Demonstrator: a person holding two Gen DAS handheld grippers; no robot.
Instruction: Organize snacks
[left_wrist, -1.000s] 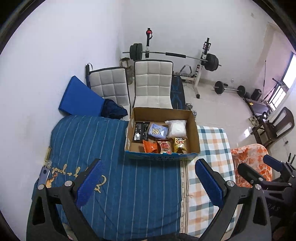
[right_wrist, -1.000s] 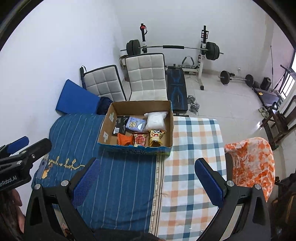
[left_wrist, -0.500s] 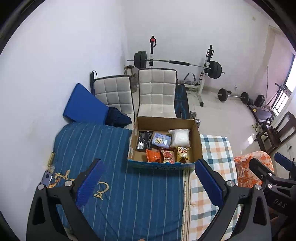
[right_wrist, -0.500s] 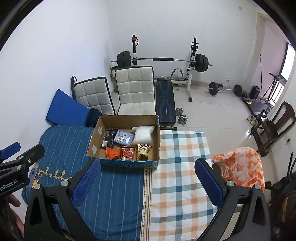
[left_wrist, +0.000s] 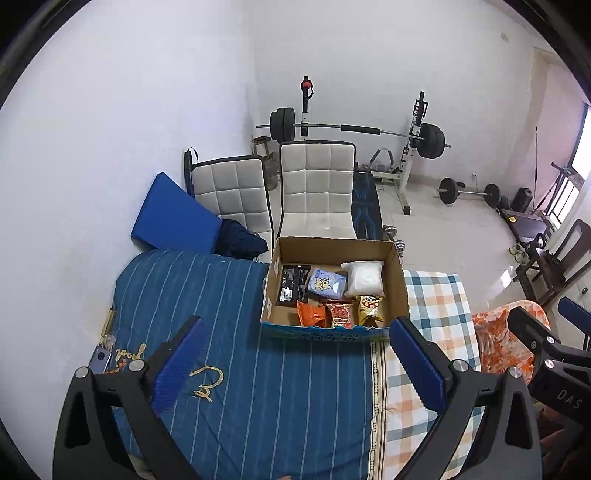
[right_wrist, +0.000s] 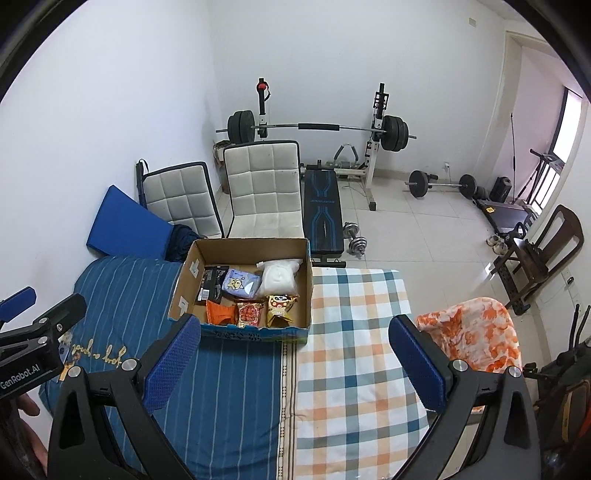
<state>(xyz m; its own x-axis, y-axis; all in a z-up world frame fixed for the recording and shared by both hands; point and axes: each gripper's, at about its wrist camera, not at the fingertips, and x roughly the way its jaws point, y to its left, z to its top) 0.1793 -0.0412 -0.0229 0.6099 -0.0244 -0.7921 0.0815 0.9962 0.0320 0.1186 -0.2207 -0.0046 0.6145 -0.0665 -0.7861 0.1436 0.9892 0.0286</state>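
From the left wrist, the left tongs (left_wrist: 295, 350) hang spread apart and empty above the bed (left_wrist: 258, 387), short of the cardboard box (left_wrist: 334, 251) of snacks (left_wrist: 341, 314), while from the right wrist the right tongs (right_wrist: 293, 349) gape likewise.

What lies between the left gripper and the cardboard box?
Only bare blue striped cloth lies between the left gripper and the cardboard box, as the left wrist view shows.

Cardboard box (left_wrist: 334, 254) on the table's far edge, straddling the striped cloth (left_wrist: 236, 369) at left and checked cloth (left_wrist: 432, 306) at right. Snack packets (left_wrist: 341, 297) lie inside. Two chairs (left_wrist: 316, 192) stand behind, barbell rack (left_wrist: 354, 127) farther back.
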